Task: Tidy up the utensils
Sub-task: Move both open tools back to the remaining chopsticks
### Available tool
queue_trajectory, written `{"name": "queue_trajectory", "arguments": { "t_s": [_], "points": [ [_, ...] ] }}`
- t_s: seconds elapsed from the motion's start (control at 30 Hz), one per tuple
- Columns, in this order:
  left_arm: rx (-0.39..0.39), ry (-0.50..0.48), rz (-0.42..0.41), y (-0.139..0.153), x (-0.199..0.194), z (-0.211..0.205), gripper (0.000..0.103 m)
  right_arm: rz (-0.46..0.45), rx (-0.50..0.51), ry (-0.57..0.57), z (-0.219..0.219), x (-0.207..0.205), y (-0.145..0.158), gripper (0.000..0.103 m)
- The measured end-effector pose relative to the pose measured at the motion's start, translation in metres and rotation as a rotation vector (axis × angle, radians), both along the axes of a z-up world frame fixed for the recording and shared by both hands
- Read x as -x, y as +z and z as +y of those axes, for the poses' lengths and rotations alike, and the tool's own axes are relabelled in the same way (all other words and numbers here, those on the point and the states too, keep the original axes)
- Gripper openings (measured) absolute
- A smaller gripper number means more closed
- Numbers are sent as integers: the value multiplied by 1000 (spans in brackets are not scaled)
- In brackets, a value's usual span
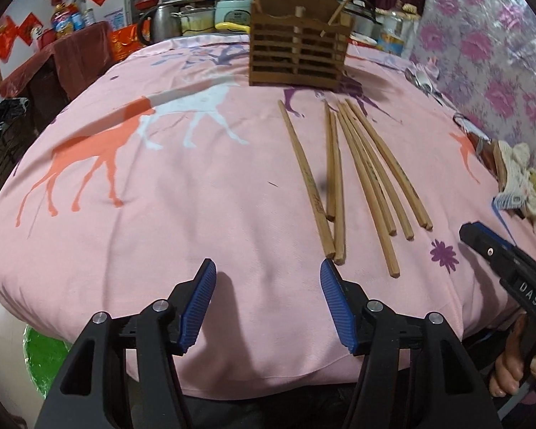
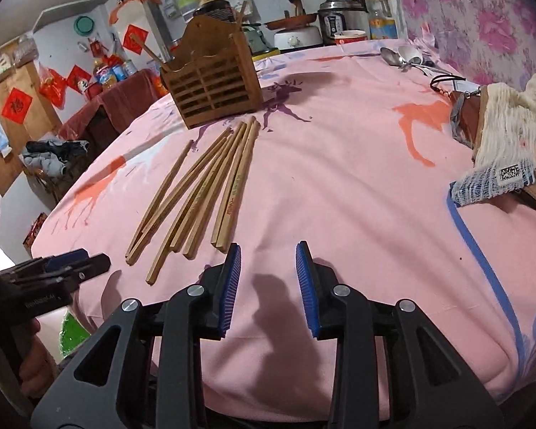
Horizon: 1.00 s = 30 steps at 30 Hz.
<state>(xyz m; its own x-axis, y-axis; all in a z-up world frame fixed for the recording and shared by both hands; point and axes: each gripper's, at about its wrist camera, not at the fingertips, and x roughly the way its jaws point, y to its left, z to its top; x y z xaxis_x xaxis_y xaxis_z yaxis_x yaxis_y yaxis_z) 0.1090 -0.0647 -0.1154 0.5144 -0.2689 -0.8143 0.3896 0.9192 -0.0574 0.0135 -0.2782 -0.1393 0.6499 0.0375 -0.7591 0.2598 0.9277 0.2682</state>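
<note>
Chopsticks (image 1: 353, 175) lie loose in a rough fan on the pink worktop (image 1: 160, 236), near the front edge and just beyond both tools; about seven or eight can be counted. Farther back stands the slatted wooden holder (image 1: 298, 55), where two sticks already lean upright, so the sorting looks barely begun and most of it remains. Some metal spoons (image 2: 403, 59) rest at the far right, well apart from the holder. The left tool (image 1: 268, 271) hangs open with nothing between its blue pads, its right pad just beside the nearest chopstick ends. The right tool (image 2: 268, 261) stands partly open and empty too, near the rightmost sticks. Its body, seen from the left wrist, bears the letters "DAS". Faint printing runs along several chopsticks but cannot be read.
</note>
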Motion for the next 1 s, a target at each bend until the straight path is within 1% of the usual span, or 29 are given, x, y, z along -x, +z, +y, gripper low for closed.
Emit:
{"name": "queue_trajectory", "arguments": {
  "t_s": [0.07, 0.13, 0.23, 0.33, 0.47, 0.6, 0.73, 0.8, 0.87, 1.0],
  "points": [
    [-17, -9, -4, -3, 1, -5, 61, 0, -3, -5, -2, 0, -2, 35],
    [-30, -17, -15, -5, 2, -9, 66, 6, -15, -11, -4, 0, -5, 36],
    [-48, -20, -27, -7, 2, -13, 68, 2, -33, -13, -6, 0, -7, 37],
    [-67, -21, -43, -8, 0, -17, 72, -4, -42, -8, -7, 0, -7, 39],
    [-57, -15, -29, -7, -4, -15, 72, -12, -50, 1, -7, 0, -8, 43],
    [-67, -1, -33, -7, -6, -12, 72, -17, -59, 3, -6, 0, -8, 45],
    [-83, 29, -45, -8, -12, -8, 78, -18, -54, 9, -5, 0, -8, 48],
    [-81, 47, -41, -8, -15, -4, 78, -19, -56, 8, -5, 0, -8, 48],
    [-66, 45, -32, -7, -15, -1, 78, -19, -55, 8, -5, 0, -8, 48],
    [-74, 10, -38, -7, -11, -12, 78, -20, -45, 12, -4, 0, -7, 49]
  ]
}}
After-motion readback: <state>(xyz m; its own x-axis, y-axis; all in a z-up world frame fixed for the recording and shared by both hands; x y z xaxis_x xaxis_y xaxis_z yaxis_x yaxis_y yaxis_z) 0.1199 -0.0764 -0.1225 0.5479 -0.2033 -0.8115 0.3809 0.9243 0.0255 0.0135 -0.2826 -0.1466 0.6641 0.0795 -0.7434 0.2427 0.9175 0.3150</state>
